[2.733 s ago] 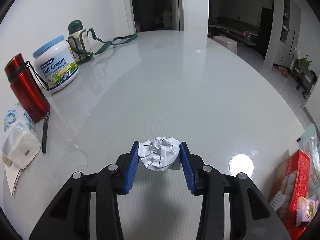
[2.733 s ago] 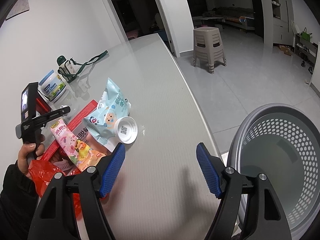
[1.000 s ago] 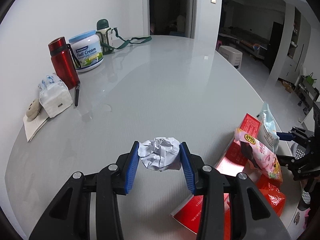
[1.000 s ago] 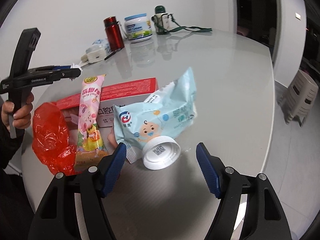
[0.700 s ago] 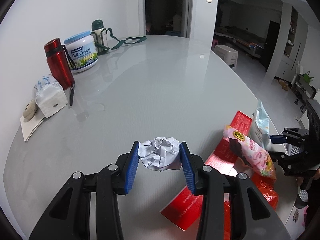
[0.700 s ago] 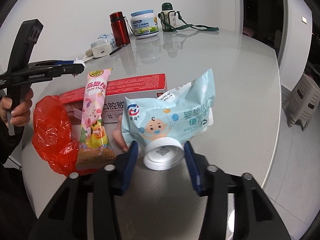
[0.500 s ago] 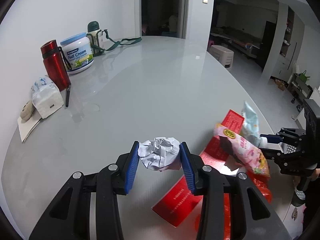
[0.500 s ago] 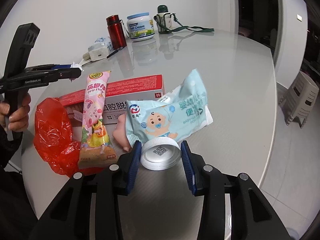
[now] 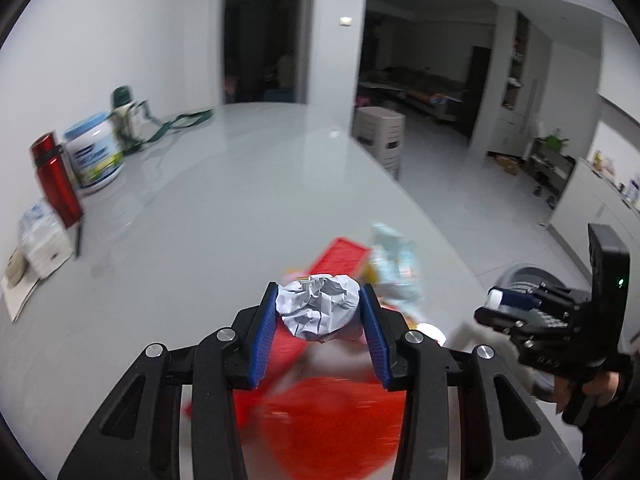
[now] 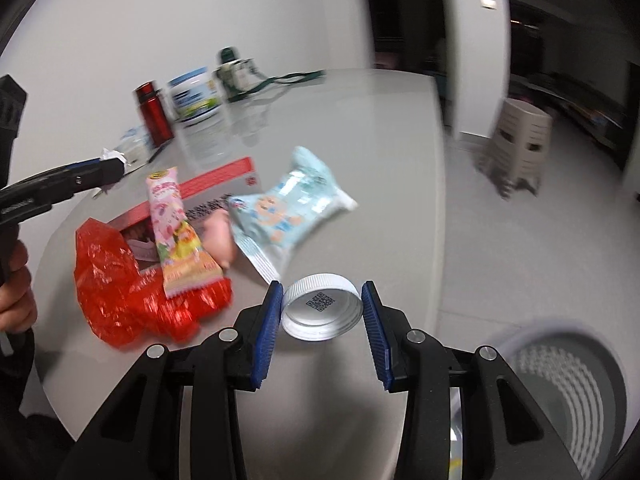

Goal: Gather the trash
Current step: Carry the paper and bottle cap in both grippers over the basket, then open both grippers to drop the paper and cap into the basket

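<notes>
left wrist: down-forward over table [image 9: 248,184] | right wrist: same | shared: red bag [image 10: 120,280]

left gripper [image 9: 322,332]: black skeletal frame, silver screws, ribbed blue pads
right gripper [image 10: 322,320]: same black frame, silver screws, blue pads
right gripper housing: black block, small green light lit
sleeve [image 10: 16,364]: dark fabric, worn at left wrist
</notes>
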`<state>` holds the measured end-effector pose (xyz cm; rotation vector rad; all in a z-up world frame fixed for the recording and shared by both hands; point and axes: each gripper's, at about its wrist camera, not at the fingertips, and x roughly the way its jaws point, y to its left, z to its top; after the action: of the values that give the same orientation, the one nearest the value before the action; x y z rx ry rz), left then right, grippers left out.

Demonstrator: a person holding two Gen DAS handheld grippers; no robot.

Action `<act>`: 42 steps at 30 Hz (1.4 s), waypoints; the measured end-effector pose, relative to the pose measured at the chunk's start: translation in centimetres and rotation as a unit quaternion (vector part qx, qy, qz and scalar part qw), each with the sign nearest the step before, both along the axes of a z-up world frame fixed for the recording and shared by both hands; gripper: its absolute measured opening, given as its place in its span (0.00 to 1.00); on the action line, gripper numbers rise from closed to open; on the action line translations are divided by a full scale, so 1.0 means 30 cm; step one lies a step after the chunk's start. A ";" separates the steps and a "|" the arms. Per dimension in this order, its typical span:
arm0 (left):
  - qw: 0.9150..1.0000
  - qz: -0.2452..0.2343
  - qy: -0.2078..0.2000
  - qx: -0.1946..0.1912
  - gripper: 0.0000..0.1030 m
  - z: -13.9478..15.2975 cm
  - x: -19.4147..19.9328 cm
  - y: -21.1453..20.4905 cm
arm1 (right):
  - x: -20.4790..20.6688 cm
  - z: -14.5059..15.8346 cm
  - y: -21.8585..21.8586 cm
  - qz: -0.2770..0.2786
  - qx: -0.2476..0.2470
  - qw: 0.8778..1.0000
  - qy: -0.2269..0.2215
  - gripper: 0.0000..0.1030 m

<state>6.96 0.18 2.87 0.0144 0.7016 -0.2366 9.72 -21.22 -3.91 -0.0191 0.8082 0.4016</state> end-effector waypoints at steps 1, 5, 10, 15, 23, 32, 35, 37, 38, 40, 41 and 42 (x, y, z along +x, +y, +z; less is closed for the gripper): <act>1.000 -0.010 -0.002 -0.003 0.39 0.002 -0.007 -0.025 | -0.036 0.002 -0.025 -0.023 -0.001 1.000 -0.001 0.38; 0.999 -0.053 -0.003 -0.015 0.39 -0.005 -0.048 -0.142 | -0.150 0.001 -0.112 -0.098 0.015 0.995 -0.004 0.38; 0.994 -0.110 0.003 -0.012 0.39 -0.034 -0.112 -0.312 | -0.283 -0.012 -0.215 -0.176 0.005 0.984 -0.010 0.38; 0.987 -0.158 0.024 -0.008 0.39 -0.085 -0.151 -0.476 | -0.406 -0.016 -0.356 -0.256 0.012 0.967 -0.017 0.38; 0.976 -0.210 0.052 0.007 0.39 -0.164 -0.168 -0.707 | -0.504 -0.078 -0.530 -0.317 0.015 0.948 0.002 0.38; 0.969 -0.229 0.087 0.042 0.39 -0.272 -0.148 -0.901 | -0.515 -0.142 -0.643 -0.326 0.030 0.945 0.021 0.38; 0.967 -0.232 0.094 0.052 0.40 -0.299 -0.145 -0.933 | -0.507 -0.159 -0.663 -0.325 0.037 0.945 0.027 0.38; 0.967 -0.230 0.098 0.056 0.42 -0.309 -0.139 -0.946 | -0.500 -0.169 -0.668 -0.322 0.037 0.946 0.030 0.38; 0.967 -0.228 0.099 0.057 0.42 -0.314 -0.138 -0.955 | -0.499 -0.171 -0.664 -0.321 0.037 0.946 0.029 0.38; 0.967 -0.224 0.104 0.057 0.43 -0.321 -0.134 -0.966 | -0.492 -0.174 -0.669 -0.320 0.038 0.946 0.028 0.38; 0.968 -0.222 0.105 0.057 0.44 -0.323 -0.135 -0.966 | -0.491 -0.176 -0.672 -0.319 0.039 0.946 0.027 0.38; 0.968 -0.221 0.107 0.058 0.45 -0.327 -0.133 -0.967 | -0.486 -0.175 -0.668 -0.320 0.040 0.946 0.028 0.38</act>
<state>2.97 -28.83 -6.94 0.2627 0.9237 -0.6319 -4.84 -41.25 -9.16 0.3257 0.8058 -0.1822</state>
